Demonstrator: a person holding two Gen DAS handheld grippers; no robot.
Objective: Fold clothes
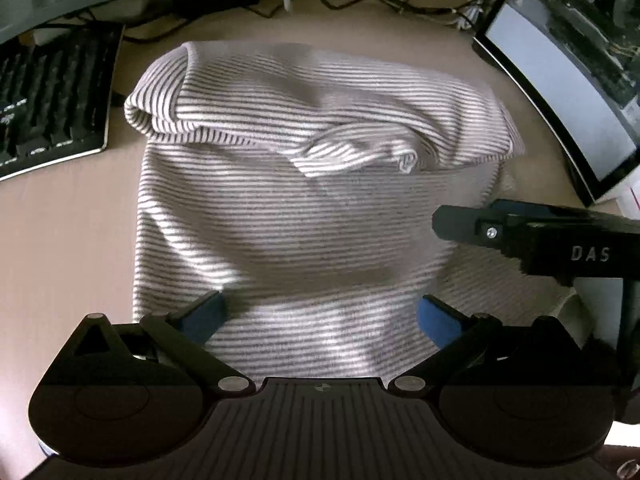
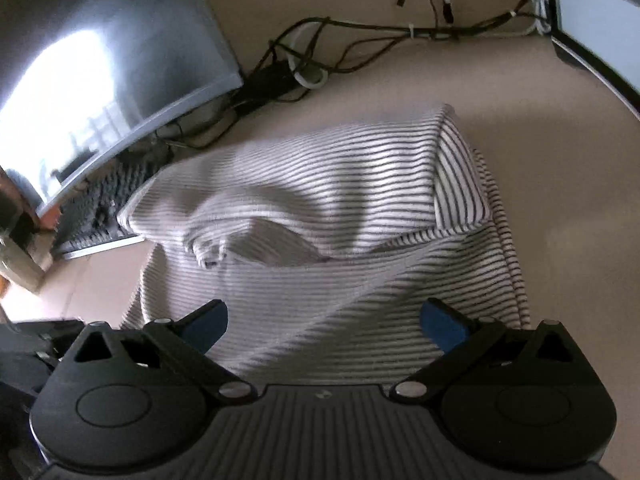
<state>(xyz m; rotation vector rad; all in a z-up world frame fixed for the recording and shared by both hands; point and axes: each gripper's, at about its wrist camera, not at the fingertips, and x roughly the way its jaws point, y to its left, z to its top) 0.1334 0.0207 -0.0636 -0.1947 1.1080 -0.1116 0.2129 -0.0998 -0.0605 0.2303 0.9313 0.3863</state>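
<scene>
Cloth fills the middle of both my views: a grey-and-white striped knit garment [image 1: 304,216] lying on the beige desk [image 1: 60,248], its far part folded back over itself into a thick roll with a small crumpled flap at the fold's edge. Its near part runs flat toward me and passes under both pairs of tongs.

My left tongs [image 1: 320,320] stand wide, blue-padded fingers [image 1: 204,316] spread on either side of the striped fabric, with nothing between them but the cloth below. I cannot tell whether the pads touch it. My right tongs [image 2: 324,320] are likewise spread wide over the garment's near edge, gripping nothing. In the left wrist view, the black body of my right tool reaches in from the right, its tip over the garment's right side, with the letters "DAS" on its flank.

A black keyboard [image 1: 48,100] lies on the desk to the left of the garment, just beside the folded roll. A dark-framed monitor with a lit screen [image 1: 560,80] stands to the right. A second, curved screen [image 2: 100,72] shows bright glare in the right wrist view, above the keyboard. A tangle of black and white cables [image 2: 360,36] lies on the desk beyond the garment.
</scene>
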